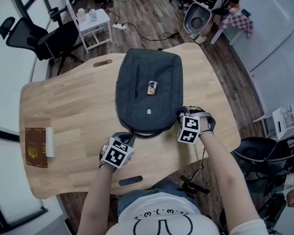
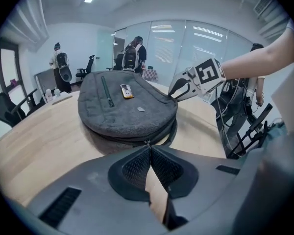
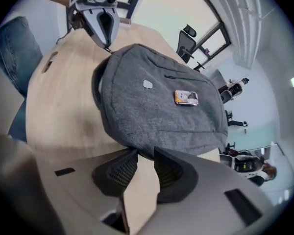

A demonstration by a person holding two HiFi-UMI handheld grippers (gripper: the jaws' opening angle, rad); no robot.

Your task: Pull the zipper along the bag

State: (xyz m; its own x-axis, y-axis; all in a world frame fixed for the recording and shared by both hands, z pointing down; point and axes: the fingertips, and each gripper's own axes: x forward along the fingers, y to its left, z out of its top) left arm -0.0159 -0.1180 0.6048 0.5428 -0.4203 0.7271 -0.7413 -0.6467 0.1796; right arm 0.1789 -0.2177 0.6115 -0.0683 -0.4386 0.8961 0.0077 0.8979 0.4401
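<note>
At bag [image 2: 122,111] edge, left fingers [image 2: 136,169] pinch zipper pull [image 2: 147,143]; right fingers [image 3: 118,173] spread at bag side.

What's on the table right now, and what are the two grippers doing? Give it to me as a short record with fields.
surface: wooden table
bag: grey backpack, lying flat mid-table
left gripper: shut on the zipper pull at the backpack's near edge
right gripper: open, the backpack's near right corner at its jaw tips
other: brown booklet and white roll, at the table's left end
</note>
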